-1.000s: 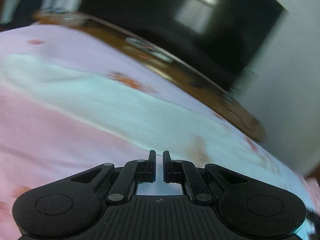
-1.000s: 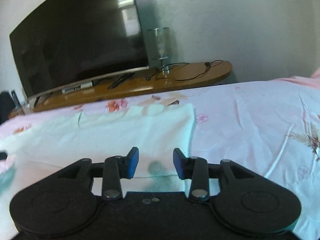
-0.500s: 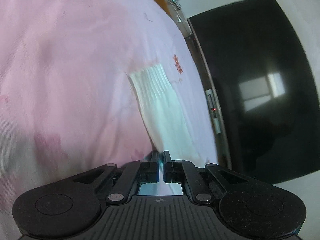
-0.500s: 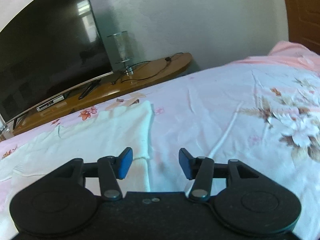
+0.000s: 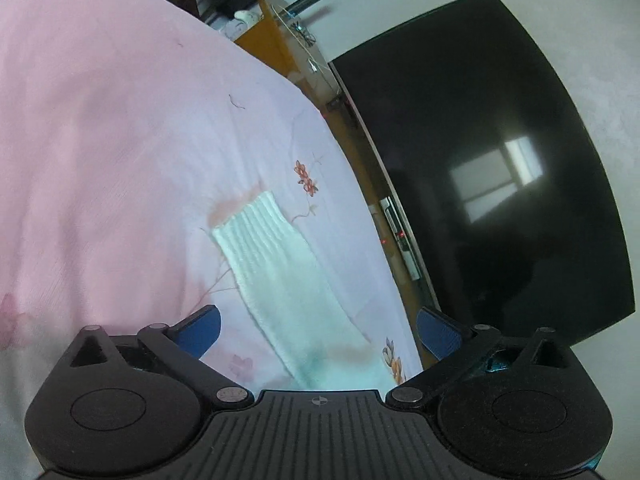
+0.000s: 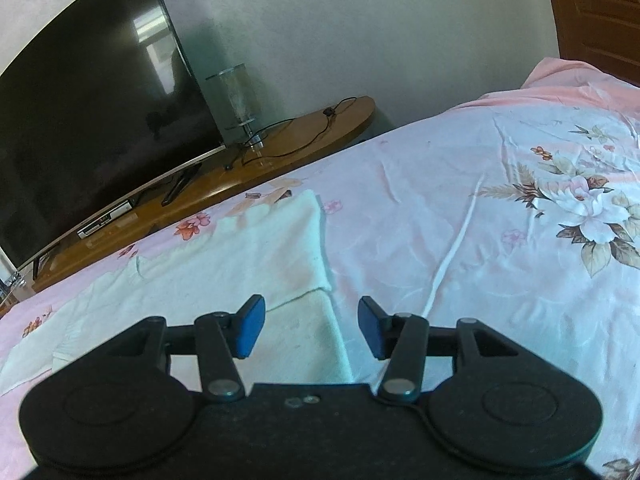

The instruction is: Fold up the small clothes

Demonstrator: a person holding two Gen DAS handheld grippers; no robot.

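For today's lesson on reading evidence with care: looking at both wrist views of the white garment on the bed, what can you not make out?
- Left wrist view: the near end of the white garment is cut off by the left gripper body.
- Right wrist view: its near edge runs under the right gripper; its left end leaves the frame.
- Garment type: unclear in both views.
- Boxes under the television: too small to identify.

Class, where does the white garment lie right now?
The white garment lies flat on the floral bedsheet, left of centre in the right wrist view, near the bed edge facing the TV.
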